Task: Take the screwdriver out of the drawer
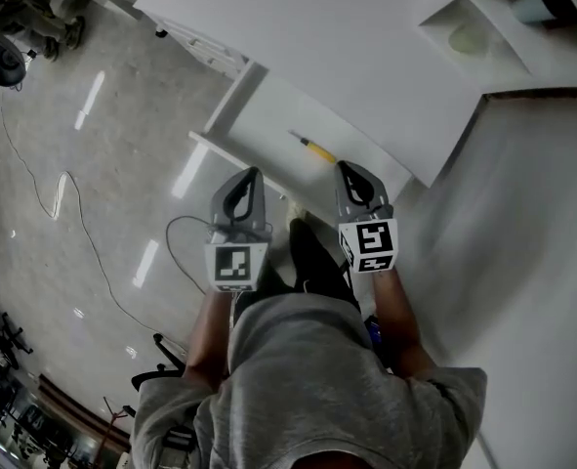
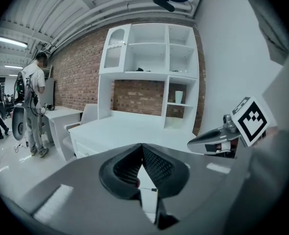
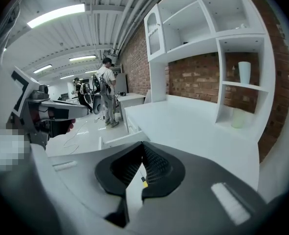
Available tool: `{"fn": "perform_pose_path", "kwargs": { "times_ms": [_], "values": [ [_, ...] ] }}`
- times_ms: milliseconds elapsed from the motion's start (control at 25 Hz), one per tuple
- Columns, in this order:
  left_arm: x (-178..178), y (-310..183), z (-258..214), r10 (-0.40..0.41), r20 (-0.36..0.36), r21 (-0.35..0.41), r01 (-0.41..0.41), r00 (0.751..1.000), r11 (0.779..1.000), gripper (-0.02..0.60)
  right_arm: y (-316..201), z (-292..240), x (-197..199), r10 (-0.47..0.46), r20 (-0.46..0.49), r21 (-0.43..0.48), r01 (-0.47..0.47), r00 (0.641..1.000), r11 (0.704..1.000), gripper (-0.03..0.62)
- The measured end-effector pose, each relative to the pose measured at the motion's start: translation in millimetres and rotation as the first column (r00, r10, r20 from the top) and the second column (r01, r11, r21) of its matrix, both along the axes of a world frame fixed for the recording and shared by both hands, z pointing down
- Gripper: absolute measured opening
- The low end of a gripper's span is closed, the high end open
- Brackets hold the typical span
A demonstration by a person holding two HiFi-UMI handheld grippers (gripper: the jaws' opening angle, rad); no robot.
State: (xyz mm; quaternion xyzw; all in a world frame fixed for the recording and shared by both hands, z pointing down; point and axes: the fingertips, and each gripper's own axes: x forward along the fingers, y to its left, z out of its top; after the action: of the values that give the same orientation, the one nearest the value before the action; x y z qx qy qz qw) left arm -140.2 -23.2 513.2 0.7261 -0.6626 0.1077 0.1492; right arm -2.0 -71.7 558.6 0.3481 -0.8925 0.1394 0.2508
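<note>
Screwdriver (image 1: 315,149) is just lying in the open drawer (image 1: 276,115), yellow handle toward the person. Left gripper (image 1: 252,172) and right gripper (image 1: 344,167) are both pinched closed on nothing, hanging near the drawer's front edge.

Brick wall (image 2: 80,77), white shelving (image 2: 149,35), glossy floor (image 1: 73,242)

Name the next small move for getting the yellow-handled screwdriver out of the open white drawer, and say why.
Probably open the right gripper before it goes lower. Its jaws are shut with nothing held, and the yellow-handled screwdriver lies in the open white drawer just ahead of its tips, untouched. Shut jaws cannot straddle the handle.
</note>
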Motion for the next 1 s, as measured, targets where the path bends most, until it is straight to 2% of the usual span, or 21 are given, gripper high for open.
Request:
{"fn": "perform_pose_path", "kwargs": {
  "times_ms": [400, 680, 1000],
  "values": [
    [-2.3, -25.9, 79.5, -0.023, -0.03, -0.132, 0.019, 0.999, 0.991, 0.012, -26.1, 78.9, -10.6, -0.059, -0.05, -0.107, 0.053, 0.997, 0.993, 0.003],
    [-0.6, -32.9, 132.4, -0.022, -0.049, -0.189, 0.013, 0.999, 0.982, 0.012, -34.7, 130.7, -17.1, -0.089, -0.071, -0.16, 0.077, 0.993, 0.984, 0.003],
    [4.5, -36.7, 157.2, -0.013, -0.052, -0.241, 0.0, 0.999, 0.971, 0.011, -40.8, 159.6, -17.1, -0.123, -0.105, -0.199, 0.1, 0.987, 0.975, 0.003]
  ]
}}
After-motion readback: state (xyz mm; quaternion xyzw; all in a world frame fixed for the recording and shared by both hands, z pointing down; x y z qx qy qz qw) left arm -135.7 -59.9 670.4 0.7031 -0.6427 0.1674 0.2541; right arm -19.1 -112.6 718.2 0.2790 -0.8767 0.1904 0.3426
